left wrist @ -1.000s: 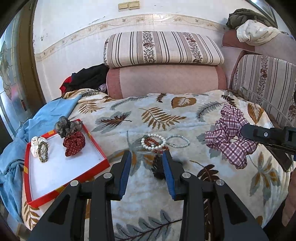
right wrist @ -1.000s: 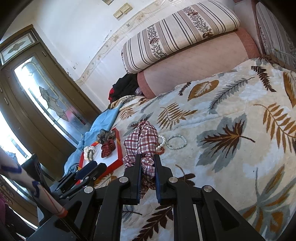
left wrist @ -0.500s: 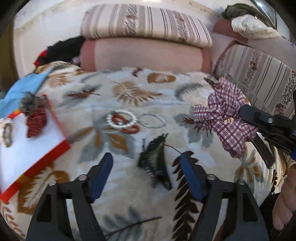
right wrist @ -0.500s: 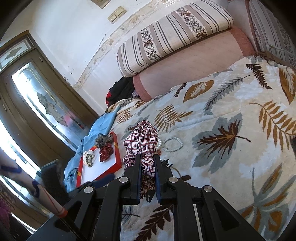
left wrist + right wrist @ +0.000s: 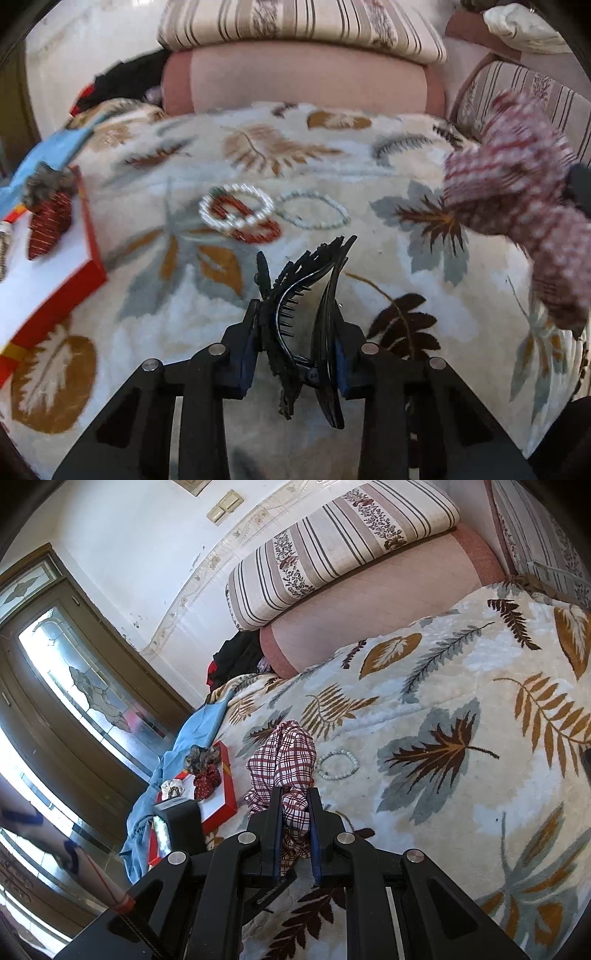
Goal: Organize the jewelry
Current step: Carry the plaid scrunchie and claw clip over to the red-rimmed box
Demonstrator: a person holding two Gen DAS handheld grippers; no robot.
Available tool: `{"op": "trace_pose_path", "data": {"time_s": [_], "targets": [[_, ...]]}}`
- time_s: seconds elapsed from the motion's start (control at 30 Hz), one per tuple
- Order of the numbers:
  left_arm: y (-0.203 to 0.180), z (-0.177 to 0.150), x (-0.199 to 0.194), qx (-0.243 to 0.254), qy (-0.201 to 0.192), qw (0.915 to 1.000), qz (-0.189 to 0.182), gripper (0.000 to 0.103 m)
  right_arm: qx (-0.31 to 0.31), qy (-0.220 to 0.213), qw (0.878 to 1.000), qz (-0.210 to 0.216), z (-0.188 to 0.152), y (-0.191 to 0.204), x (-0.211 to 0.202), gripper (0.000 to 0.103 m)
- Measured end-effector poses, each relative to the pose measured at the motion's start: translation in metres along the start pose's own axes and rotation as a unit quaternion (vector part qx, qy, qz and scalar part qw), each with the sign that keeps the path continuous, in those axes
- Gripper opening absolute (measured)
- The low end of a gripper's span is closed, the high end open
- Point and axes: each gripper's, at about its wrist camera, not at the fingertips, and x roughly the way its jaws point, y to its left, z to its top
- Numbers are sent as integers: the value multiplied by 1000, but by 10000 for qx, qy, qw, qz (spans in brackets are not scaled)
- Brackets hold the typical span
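My left gripper [image 5: 295,343] has just been closing, and the black claw clip [image 5: 310,306] now sits between its 2 fingers, pressed from both sides. The clip's long axis runs straight ahead along the fingers, its toothed tips pointing away from me toward the bracelets, its hinge end tucked back between the pads. It rests low over the leaf-print blanket [image 5: 369,184]; I cannot tell whether it has left the fabric.

What matters next, as I judge it, is the red-rimmed tray [image 5: 92,254]. It lies to the left of the clip, near but apart, already carrying a red scrunchie [image 5: 48,229] and a grey one [image 5: 48,181]. So the carry is a sideways swing to the left, with the clip's length crossing the rim end-on or side-on depending on how I turn my wrist.

The white pearl bracelet [image 5: 236,210], the red bead bracelet [image 5: 255,229] beneath it and the pale bead bracelet [image 5: 314,210] lie straight ahead, beyond the clip's tips.

My right gripper [image 5: 295,823] is clamped on the plaid scrunchie [image 5: 284,760], held above the blanket on the far side from the tray, so my left hand is the nearer one.
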Motion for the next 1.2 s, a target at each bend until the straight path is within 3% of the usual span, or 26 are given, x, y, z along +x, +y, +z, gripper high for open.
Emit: {"op": "trace_pose_path", "data": {"time_s": [0.23,0.43,0.83,1.2], "targets": [[12,6,-41,125,-639,9971,386,32,-91,28,9999,-37,-2,4,4,13],[28,10,-65,65,-895,9943,578,32,-75,82,9999,-86,-5,5,10,13],[72,4,-94,-222,-1135,9901,792,32,-63,302,9995,-5,-27,33,24,13],[143,-2,-112,-856,-1262,9836,967,32,-164,550,9983,111,-32,78,48,13]]}}
